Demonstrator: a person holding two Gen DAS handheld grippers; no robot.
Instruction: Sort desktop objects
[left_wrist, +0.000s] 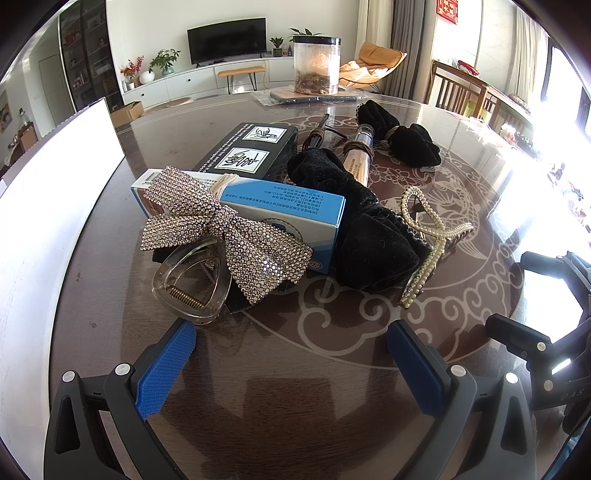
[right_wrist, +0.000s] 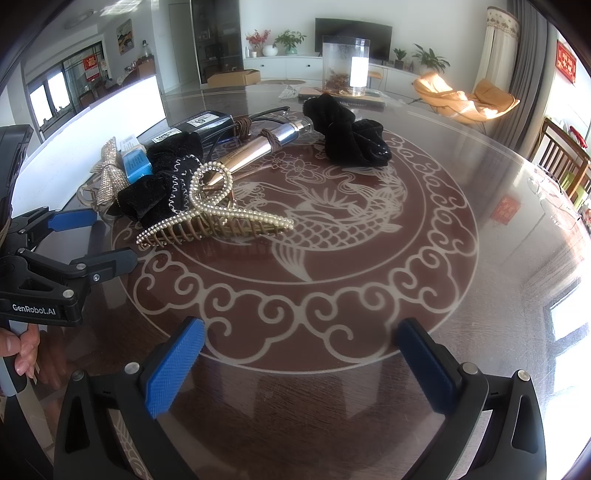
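A pile of objects lies on the round table (left_wrist: 332, 350). A rhinestone bow clip (left_wrist: 221, 229) rests against a blue box (left_wrist: 288, 206), with a clear claw clip (left_wrist: 192, 280) in front. A black box (left_wrist: 251, 147), a black velvet bow (left_wrist: 369, 243), a pearl claw clip (left_wrist: 428, 240), a metallic tube (left_wrist: 360, 155) and a second black bow (left_wrist: 402, 136) lie around. My left gripper (left_wrist: 291, 362) is open and empty, just short of the clear clip. My right gripper (right_wrist: 299, 362) is open and empty, nearer than the pearl clip (right_wrist: 218, 214). The left gripper also shows in the right wrist view (right_wrist: 107, 240).
A white board or box (left_wrist: 48, 206) stands along the table's left side. A clear jar (left_wrist: 317, 64) sits on a flat pad at the far edge. Wooden chairs (left_wrist: 465, 92) stand at the right. The patterned table centre (right_wrist: 332, 229) lies before the right gripper.
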